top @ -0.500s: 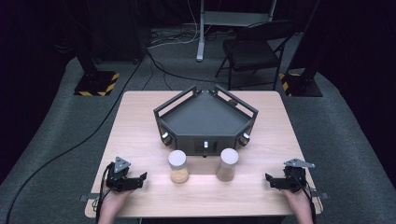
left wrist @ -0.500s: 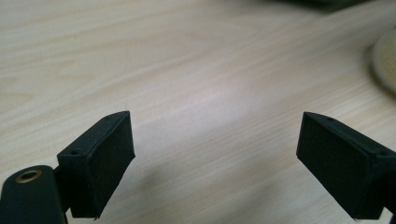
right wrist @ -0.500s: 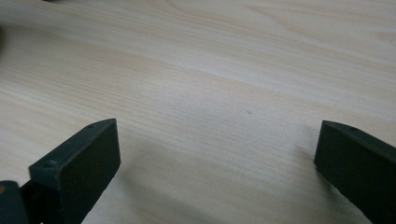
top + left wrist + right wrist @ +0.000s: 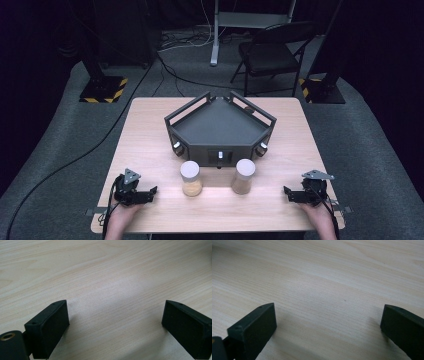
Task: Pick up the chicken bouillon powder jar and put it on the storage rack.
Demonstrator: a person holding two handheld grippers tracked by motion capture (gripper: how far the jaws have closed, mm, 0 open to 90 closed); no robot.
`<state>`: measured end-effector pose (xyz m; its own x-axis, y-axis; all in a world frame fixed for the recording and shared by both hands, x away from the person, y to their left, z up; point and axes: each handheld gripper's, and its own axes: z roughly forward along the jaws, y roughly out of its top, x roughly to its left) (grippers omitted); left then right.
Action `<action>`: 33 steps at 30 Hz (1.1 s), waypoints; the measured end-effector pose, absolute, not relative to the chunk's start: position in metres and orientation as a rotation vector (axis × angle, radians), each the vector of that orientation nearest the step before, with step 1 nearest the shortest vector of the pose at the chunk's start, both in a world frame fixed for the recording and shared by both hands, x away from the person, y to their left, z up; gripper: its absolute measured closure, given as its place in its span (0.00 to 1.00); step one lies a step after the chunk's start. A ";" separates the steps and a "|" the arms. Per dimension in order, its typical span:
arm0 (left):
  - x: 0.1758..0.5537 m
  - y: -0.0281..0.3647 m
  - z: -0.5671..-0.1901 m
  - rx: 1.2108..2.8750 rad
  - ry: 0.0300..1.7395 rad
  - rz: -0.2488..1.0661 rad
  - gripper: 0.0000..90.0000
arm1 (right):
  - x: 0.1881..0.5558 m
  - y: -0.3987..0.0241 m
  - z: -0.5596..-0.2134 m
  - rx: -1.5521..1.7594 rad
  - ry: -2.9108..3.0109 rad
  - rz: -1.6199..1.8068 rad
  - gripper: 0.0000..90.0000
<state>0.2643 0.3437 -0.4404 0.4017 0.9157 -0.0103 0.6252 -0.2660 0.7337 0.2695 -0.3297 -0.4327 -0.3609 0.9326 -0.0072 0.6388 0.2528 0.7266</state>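
A black angular tray [image 4: 220, 125] sits at the middle of the table [image 4: 145, 130], toward its far edge. Beyond the far edge, a black folding chair [image 4: 272, 52] stands on grey carpet [image 4: 60, 135], with yellow-striped stand bases [image 4: 102, 89] off both far corners.

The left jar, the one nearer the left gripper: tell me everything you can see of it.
The left jar is a small clear cylinder with a pale, flat-topped lid, standing upright on the wooden table. Its lower part holds something tan or yellowish; what it is I cannot tell. It stands just in front of the dark tray, apart from it, beside a similar jar. The left gripper lies apart from it, jaws open. Nothing but the table touches it.
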 end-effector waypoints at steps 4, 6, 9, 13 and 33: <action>0.263 0.343 -0.440 1.993 1.327 0.563 0.04 | 0.270 -0.329 -0.433 1.432 2.087 0.892 0.00; 0.262 0.343 -0.440 1.990 1.331 0.564 0.04 | 0.270 -0.329 -0.433 1.432 2.086 0.892 0.00; 0.262 0.343 -0.440 1.991 1.331 0.563 0.04 | 0.270 -0.329 -0.433 1.433 2.086 0.892 0.00; 0.262 0.343 -0.440 1.991 1.331 0.562 0.04 | 0.270 -0.329 -0.433 1.432 2.087 0.893 0.00; 0.263 0.341 -0.440 1.996 1.335 0.561 0.02 | 0.269 -0.326 -0.433 1.448 2.069 0.887 0.00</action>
